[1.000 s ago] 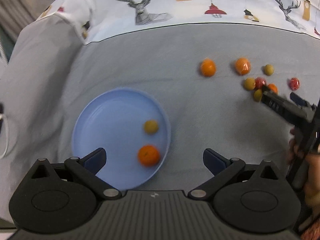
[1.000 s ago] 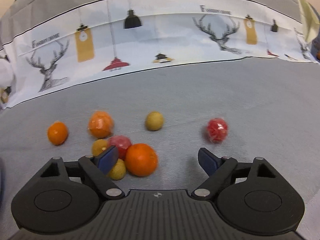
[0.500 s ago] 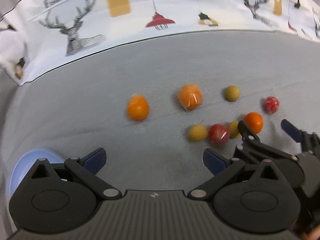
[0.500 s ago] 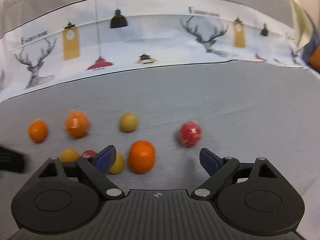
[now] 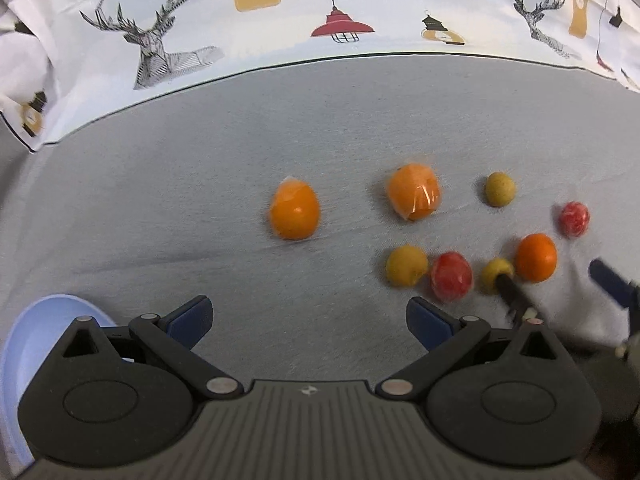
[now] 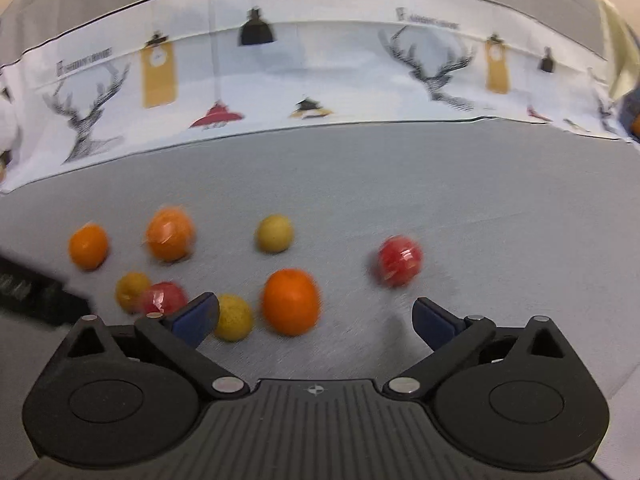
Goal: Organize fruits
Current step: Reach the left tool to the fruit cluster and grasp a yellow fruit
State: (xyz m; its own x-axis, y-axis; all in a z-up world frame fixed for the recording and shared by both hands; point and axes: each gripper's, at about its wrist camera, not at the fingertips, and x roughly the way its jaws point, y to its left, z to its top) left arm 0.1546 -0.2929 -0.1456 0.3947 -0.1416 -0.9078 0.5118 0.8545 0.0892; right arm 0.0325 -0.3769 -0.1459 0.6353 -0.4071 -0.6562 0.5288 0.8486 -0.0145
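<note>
Several fruits lie loose on the grey cloth. In the left wrist view a wrapped orange [image 5: 295,211] lies ahead of my open, empty left gripper [image 5: 310,318], with a second wrapped orange [image 5: 415,191], yellow fruits [image 5: 406,265], a red fruit [image 5: 451,276] and a bare orange [image 5: 535,257] to the right. The blue plate [image 5: 24,332] shows at the lower left edge. My right gripper [image 6: 316,318] is open and empty, low over the cloth, with the bare orange [image 6: 291,301] and a yellow fruit [image 6: 233,317] just ahead between its fingers. It also shows in the left wrist view [image 5: 556,280].
A white cloth printed with deer and lamps [image 5: 320,8] [image 6: 320,72] rises along the back. A lone red fruit [image 6: 400,261] and a yellow fruit [image 6: 274,233] lie farther out on the grey cloth [image 5: 200,160].
My left gripper has swung right, away from the blue plate toward the loose fruits. My right gripper has shifted slightly right, so the bare orange now lies between its fingers.
</note>
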